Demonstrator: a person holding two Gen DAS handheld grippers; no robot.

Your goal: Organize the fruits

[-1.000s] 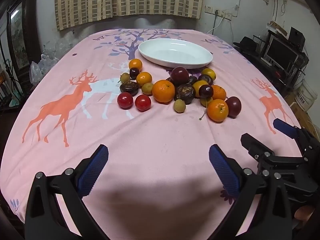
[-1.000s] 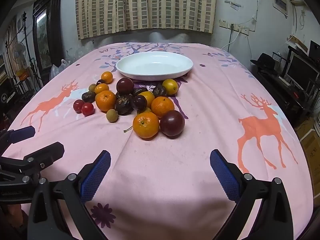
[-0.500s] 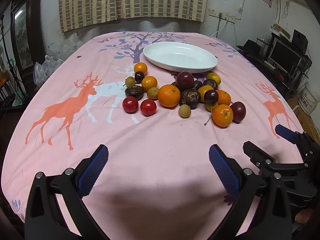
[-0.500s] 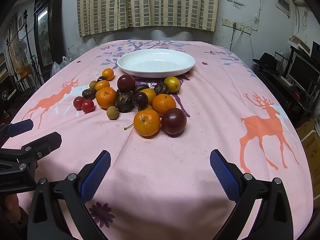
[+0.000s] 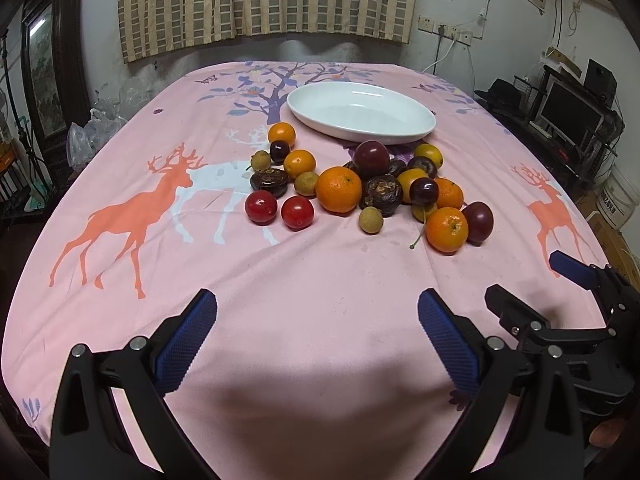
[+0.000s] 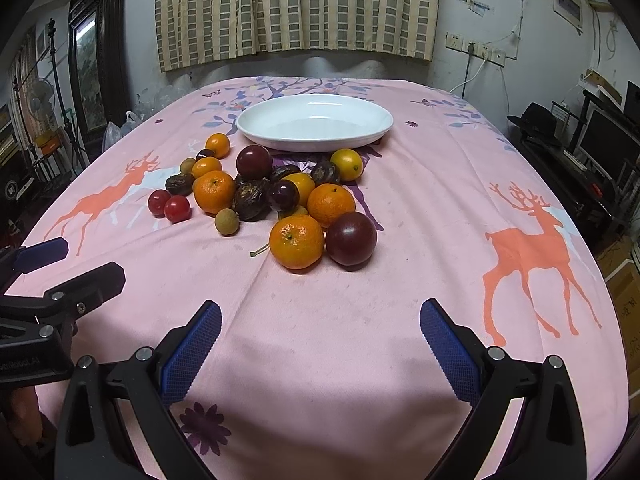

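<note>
A pile of mixed fruit lies on a pink deer-print tablecloth (image 5: 320, 312): oranges (image 5: 338, 189), two red tomatoes (image 5: 297, 212), dark purple plums (image 6: 351, 238), brown wrinkled fruits (image 5: 382, 195) and small tan longans (image 5: 371, 219). An empty white oval plate (image 5: 361, 112) stands just behind the pile; it also shows in the right wrist view (image 6: 314, 121). My left gripper (image 5: 316, 336) is open and empty, well short of the fruit. My right gripper (image 6: 320, 340) is open and empty, in front of the nearest orange (image 6: 296, 242).
Each gripper shows at the edge of the other's view: the right one (image 5: 560, 304) at the left view's right, the left one (image 6: 60, 276) at the right view's left. A dark cabinet (image 6: 92, 64) stands left of the table, monitors and shelves (image 5: 576, 116) to the right.
Both cameras have tilted up and drawn slightly back, so the fruit and plate sit lower and a little smaller in view. Both grippers stay open and empty.
</note>
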